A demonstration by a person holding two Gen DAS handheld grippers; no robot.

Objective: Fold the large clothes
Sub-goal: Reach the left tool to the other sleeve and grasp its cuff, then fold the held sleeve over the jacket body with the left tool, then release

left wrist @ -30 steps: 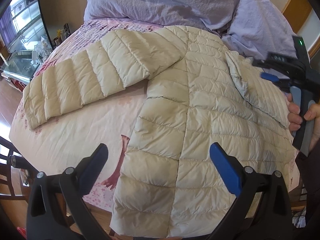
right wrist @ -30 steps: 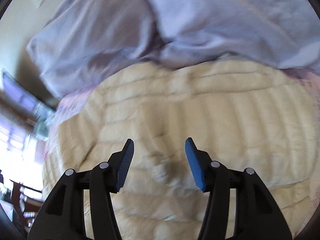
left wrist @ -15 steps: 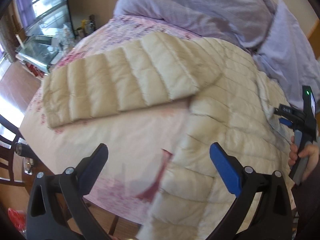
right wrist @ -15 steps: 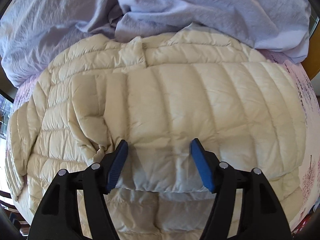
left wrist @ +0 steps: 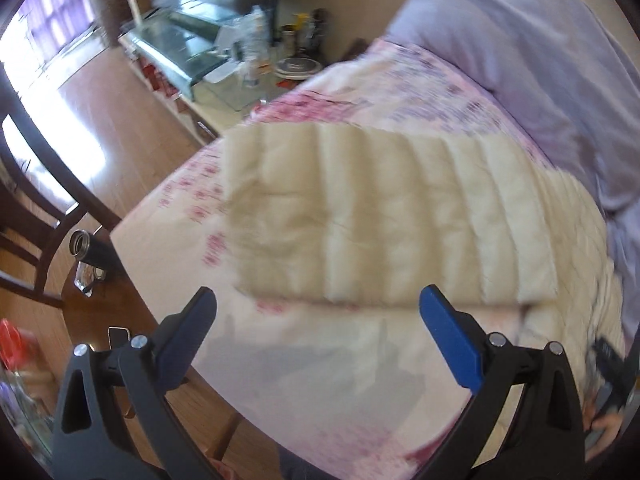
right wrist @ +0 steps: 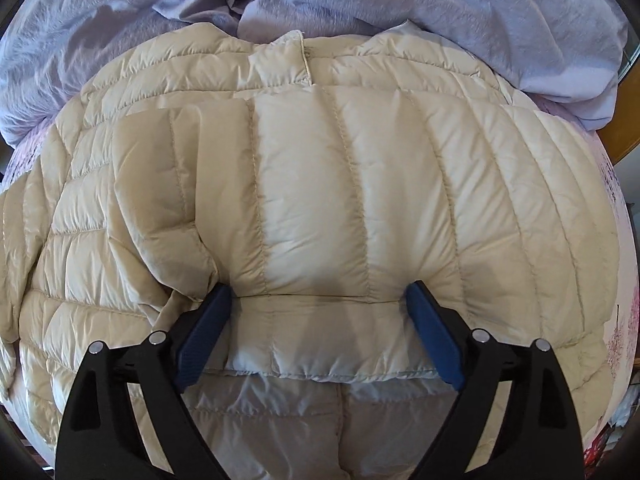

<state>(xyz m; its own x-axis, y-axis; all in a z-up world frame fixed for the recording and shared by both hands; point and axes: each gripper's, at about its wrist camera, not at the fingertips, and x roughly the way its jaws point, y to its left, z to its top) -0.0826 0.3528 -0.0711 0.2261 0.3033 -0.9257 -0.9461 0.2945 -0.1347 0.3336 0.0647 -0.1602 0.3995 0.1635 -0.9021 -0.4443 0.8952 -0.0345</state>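
since a second ago your left gripper (left wrist: 318,334) has swung off the jacket's body toward the bed's left corner, and your right gripper (right wrist: 318,326) has come down onto the folded sleeve, its jaws having just been opening.

start close in. your right jaws stand wide apart, their blue pads straddling the near end of the right sleeve (right wrist: 320,216), which lies folded across the back of the cream puffer jacket (right wrist: 92,264). the padding bulges between the pads but they do not pinch it, so you seem to have let the sleeve go where it should rest, flat on the body. your left jaws are also spread wide with nothing between them, hovering over bare floral bedsheet (left wrist: 320,380) just short of the left sleeve (left wrist: 380,220), which stretches sideways off the body and is likely the next thing to fold in.

now the edges. the left sleeve's cuff end lies near the bed corner; past it the sheet drops to a wooden floor (left wrist: 120,128), with a dark chair (left wrist: 48,184) just beside that corner. keep the pull inward, toward the body, where there is room.

farther off, the collar (right wrist: 298,56) touches a heap of lilac bedding (right wrist: 440,12), so there is little slack at the top. a cluttered glass table (left wrist: 224,52) stands well apart beyond the corner.
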